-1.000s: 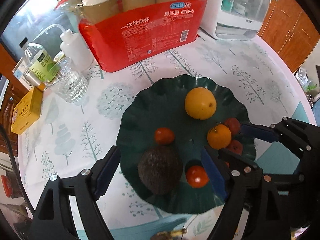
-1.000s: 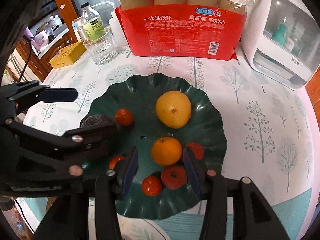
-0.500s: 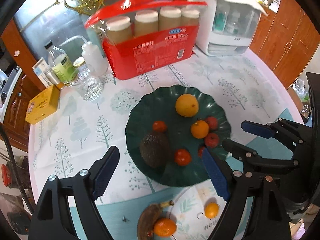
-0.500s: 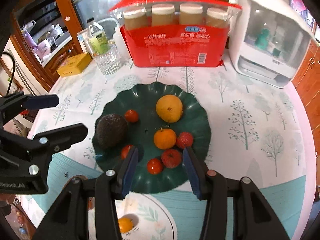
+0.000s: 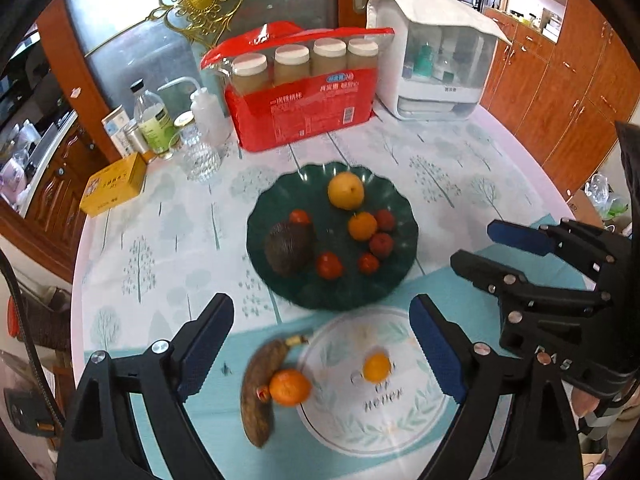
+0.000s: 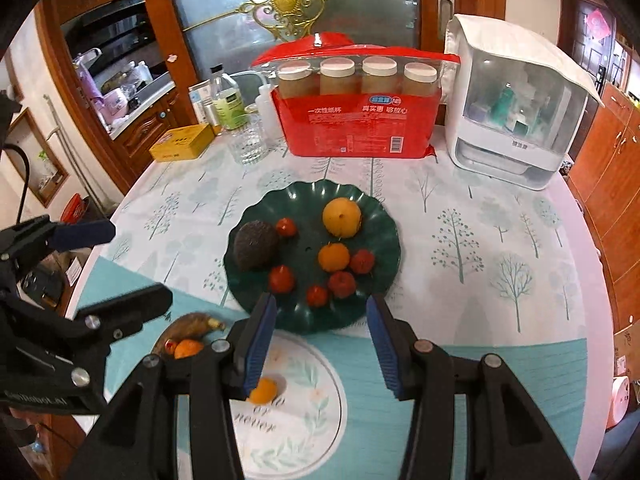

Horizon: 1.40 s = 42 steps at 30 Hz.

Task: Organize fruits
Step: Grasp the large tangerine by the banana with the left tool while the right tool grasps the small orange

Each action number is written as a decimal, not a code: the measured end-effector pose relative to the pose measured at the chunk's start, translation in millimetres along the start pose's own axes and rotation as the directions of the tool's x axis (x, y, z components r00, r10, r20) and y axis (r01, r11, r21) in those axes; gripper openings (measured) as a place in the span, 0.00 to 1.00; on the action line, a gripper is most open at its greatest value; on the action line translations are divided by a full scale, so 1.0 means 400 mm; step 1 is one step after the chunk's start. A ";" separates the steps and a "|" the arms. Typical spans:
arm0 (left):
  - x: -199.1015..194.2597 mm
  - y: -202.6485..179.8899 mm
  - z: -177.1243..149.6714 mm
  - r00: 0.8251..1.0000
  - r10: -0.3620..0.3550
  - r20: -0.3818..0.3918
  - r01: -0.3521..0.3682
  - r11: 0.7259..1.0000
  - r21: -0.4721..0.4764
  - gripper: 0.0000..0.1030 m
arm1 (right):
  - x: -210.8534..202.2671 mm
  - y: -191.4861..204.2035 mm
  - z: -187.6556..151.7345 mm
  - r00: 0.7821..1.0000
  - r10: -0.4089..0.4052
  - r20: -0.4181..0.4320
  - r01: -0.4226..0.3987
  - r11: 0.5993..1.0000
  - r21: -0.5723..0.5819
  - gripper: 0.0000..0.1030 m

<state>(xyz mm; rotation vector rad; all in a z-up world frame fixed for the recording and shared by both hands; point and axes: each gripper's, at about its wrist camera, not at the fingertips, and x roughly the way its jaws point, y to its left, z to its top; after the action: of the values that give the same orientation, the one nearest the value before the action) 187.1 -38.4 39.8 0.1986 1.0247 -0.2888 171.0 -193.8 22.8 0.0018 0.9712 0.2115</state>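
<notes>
At nine o'clock of the green plate (image 5: 394,276) a yellow box (image 5: 114,184) sits on the bench (image 5: 160,240). The left gripper (image 5: 320,354) is opening, nothing between its pads. The plate carries an avocado (image 5: 289,249), oranges and small red fruits. At six o'clock lie a banana (image 5: 258,396) and tangerine (image 5: 290,387). The right gripper (image 6: 320,344) hangs part-spread and empty.

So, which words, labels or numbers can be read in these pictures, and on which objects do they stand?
"一次性纸杯": red cup package, white print.
"真实惠 够放心": same package, right of it.
"NB": blue oval badge on that package; the characters beside it are blurred.
"never": round print on the tablecloth, partly covered.
Too small or blurred: the barcode on the package, the yellow box, the green bottle label, the white cabinet's logo, the lettering on the left gripper.
</notes>
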 end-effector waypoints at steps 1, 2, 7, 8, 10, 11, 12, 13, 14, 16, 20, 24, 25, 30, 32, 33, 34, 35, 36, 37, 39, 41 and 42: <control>-0.003 -0.004 -0.014 1.000 0.006 -0.002 -0.006 1.000 -0.006 0.86 | -0.008 0.002 -0.014 1.000 0.007 -0.004 -0.007 1.000 -0.006 0.46; -0.008 -0.007 -0.033 1.000 0.010 -0.005 -0.010 1.000 -0.018 0.86 | -0.012 0.004 -0.025 1.000 0.013 -0.006 -0.013 1.000 -0.011 0.46; -0.029 -0.004 -0.118 1.000 0.022 -0.017 -0.023 0.995 -0.100 0.86 | -0.030 0.017 -0.070 0.998 0.056 -0.018 -0.057 0.998 -0.036 0.47; -0.032 0.000 -0.134 0.999 0.028 -0.019 -0.030 0.993 -0.114 0.86 | -0.031 0.021 -0.077 0.998 0.060 -0.021 -0.061 0.997 -0.041 0.47; -0.035 0.008 -0.164 0.999 0.044 -0.021 -0.046 0.990 -0.135 0.86 | -0.031 0.030 -0.091 0.997 0.067 -0.025 -0.068 0.996 -0.055 0.48; -0.036 0.012 -0.179 0.998 0.054 -0.021 -0.057 0.988 -0.144 0.86 | -0.029 0.036 -0.098 0.997 0.073 -0.028 -0.075 0.995 -0.060 0.48; -0.038 0.019 -0.202 0.997 0.068 -0.019 -0.070 0.985 -0.159 0.86 | -0.026 0.041 -0.103 0.996 0.080 -0.032 -0.081 0.995 -0.061 0.48; -0.038 0.024 -0.220 0.997 0.073 -0.019 -0.076 0.982 -0.174 0.86 | -0.021 0.045 -0.107 0.996 0.084 -0.035 -0.087 0.994 -0.062 0.48; -0.036 0.029 -0.233 0.997 0.074 -0.020 -0.077 0.979 -0.187 0.86 | -0.015 0.051 -0.111 0.995 0.090 -0.042 -0.093 0.994 -0.064 0.48; -0.027 0.046 -0.272 0.997 0.075 -0.024 -0.079 0.968 -0.238 0.86 | -0.002 0.061 -0.119 0.994 0.096 -0.052 -0.100 0.993 -0.068 0.48; 0.002 0.072 -0.334 0.996 0.082 -0.017 -0.083 0.945 -0.316 0.86 | 0.034 0.079 -0.136 0.993 0.097 -0.068 -0.102 0.992 -0.079 0.48; 0.049 0.089 -0.380 0.997 0.083 -0.003 -0.078 0.920 -0.385 0.83 | 0.075 0.093 -0.159 0.992 0.094 -0.082 -0.101 0.990 -0.094 0.48; 0.066 0.095 -0.391 0.998 0.069 -0.003 -0.064 0.909 -0.412 0.78 | 0.090 0.097 -0.168 0.991 0.095 -0.090 -0.104 0.990 -0.099 0.48; 0.154 0.115 -0.416 0.999 0.024 -0.025 -0.033 0.870 -0.492 0.70 | 0.156 0.113 -0.208 0.985 0.096 -0.142 -0.113 0.987 -0.117 0.48; 0.187 0.121 -0.414 0.999 0.016 -0.032 -0.030 0.862 -0.506 0.66 | 0.184 0.119 -0.223 0.984 0.087 -0.156 -0.109 0.985 -0.137 0.48; 0.200 0.124 -0.412 0.999 0.013 -0.033 -0.028 0.860 -0.510 0.66 | 0.191 0.120 -0.228 0.984 0.085 -0.158 -0.109 0.984 -0.145 0.48; 0.209 0.126 -0.410 0.999 0.010 -0.034 -0.026 0.857 -0.515 0.66 | 0.202 0.122 -0.233 0.983 0.083 -0.162 -0.109 0.982 -0.154 0.48; 0.218 0.130 -0.409 0.999 0.004 -0.035 -0.022 0.853 -0.521 0.66 | 0.213 0.124 -0.237 0.982 0.082 -0.168 -0.109 0.981 -0.161 0.48; 0.231 0.134 -0.408 0.999 -0.005 -0.038 -0.016 0.847 -0.532 0.66 | 0.223 0.124 -0.240 0.981 0.084 -0.173 -0.113 0.980 -0.165 0.48; 0.240 0.139 -0.406 0.999 -0.015 -0.040 -0.009 0.841 -0.541 0.65 | 0.230 0.126 -0.242 0.980 0.086 -0.177 -0.116 0.979 -0.169 0.48; 0.256 0.147 -0.401 0.999 -0.027 -0.046 -0.004 0.831 -0.556 0.63 | 0.249 0.133 -0.243 0.979 0.084 -0.188 -0.119 0.976 -0.182 0.48; 0.274 0.151 -0.394 0.997 -0.043 -0.056 0.003 0.819 -0.574 0.61 | 0.263 0.142 -0.245 0.978 0.079 -0.195 -0.119 0.973 -0.198 0.48; 0.279 0.153 -0.393 0.997 -0.047 -0.060 0.004 0.815 -0.579 0.60 | 0.272 0.147 -0.247 0.977 0.079 -0.200 -0.121 0.971 -0.207 0.48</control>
<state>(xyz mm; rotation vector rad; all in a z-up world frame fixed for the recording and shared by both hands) 134.2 49.8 -134.3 -0.3650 1.1434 0.0189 138.9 -125.7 -116.6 -0.1743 1.1359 0.4171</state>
